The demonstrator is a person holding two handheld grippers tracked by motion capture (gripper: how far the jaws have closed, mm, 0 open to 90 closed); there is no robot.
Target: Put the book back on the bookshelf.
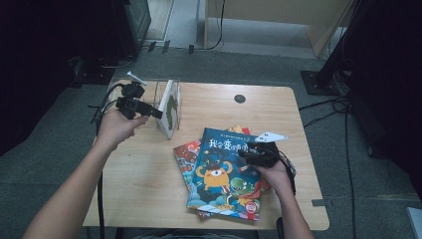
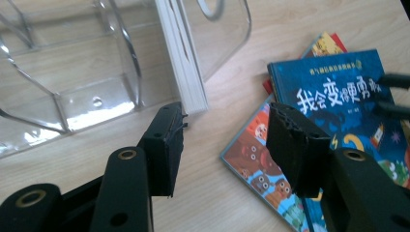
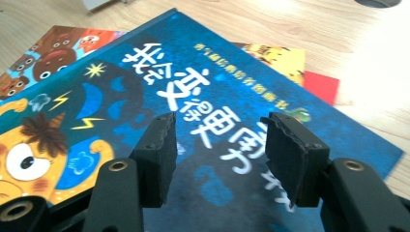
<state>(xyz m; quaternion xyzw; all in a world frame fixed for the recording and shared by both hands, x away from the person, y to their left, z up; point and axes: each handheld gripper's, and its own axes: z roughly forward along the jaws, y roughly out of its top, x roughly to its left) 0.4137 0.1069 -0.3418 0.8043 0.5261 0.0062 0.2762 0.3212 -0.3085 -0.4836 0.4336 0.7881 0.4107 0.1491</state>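
Observation:
A blue picture book (image 1: 224,174) lies on top of a small stack of books on the wooden table (image 1: 139,189). My right gripper (image 1: 247,149) hovers over that book's top right corner; in the right gripper view the gripper (image 3: 220,140) is open over the blue cover (image 3: 208,87), with nothing between the pads. A white book (image 1: 170,107) stands upright in a clear plastic holder (image 1: 149,89) at the back left. My left gripper (image 1: 154,113) is beside it. In the left gripper view the gripper (image 2: 225,130) is open and empty, just in front of the standing book (image 2: 186,63).
Under the blue book lies an orange-and-red book (image 1: 185,155) and another one with a yellow and red corner (image 3: 290,58). A dark round grommet (image 1: 240,98) sits in the table's far side. Cables (image 1: 343,107) and a black stand base (image 1: 323,82) are on the floor to the right.

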